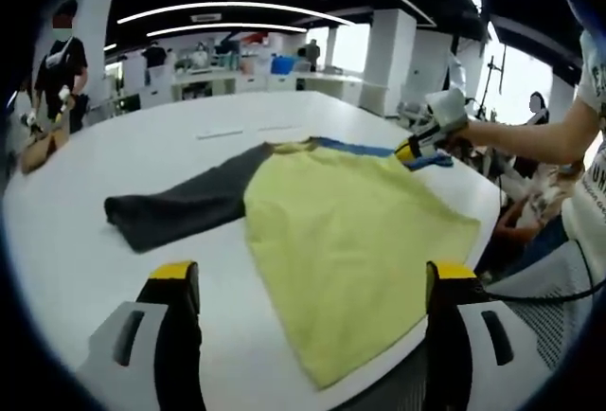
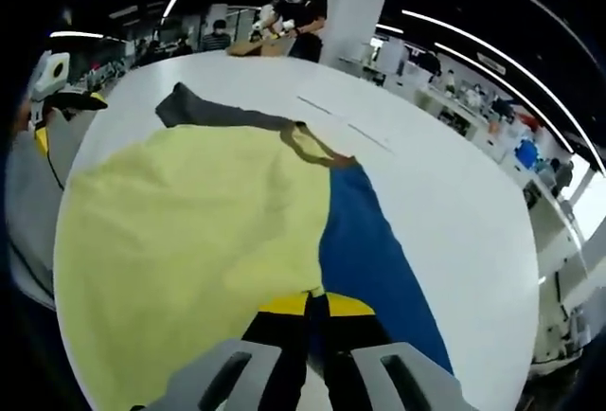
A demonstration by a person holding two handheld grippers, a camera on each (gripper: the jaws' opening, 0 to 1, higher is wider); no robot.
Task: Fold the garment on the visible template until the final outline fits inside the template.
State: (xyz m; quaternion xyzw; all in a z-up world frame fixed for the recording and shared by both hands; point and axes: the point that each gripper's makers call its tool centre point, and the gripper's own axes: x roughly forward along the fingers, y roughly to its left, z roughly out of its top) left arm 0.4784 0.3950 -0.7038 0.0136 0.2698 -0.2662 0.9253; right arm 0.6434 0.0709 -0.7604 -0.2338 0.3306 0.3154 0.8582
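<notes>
We see the garment (image 1: 350, 231) spread flat on the white table (image 1: 85, 231), its hem near the table's edge with bare surface around the grey sleeve (image 1: 180, 207). The left gripper (image 1: 308, 283) hovers wide open and empty; the right gripper (image 2: 314, 309) is closed on the garment's edge by the blue sleeve (image 2: 374, 250). We find no readable writing.

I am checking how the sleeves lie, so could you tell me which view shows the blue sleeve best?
The right gripper view: the blue sleeve runs in full across the white table. The left gripper view shows just a thin blue strip beside the right gripper.
</notes>
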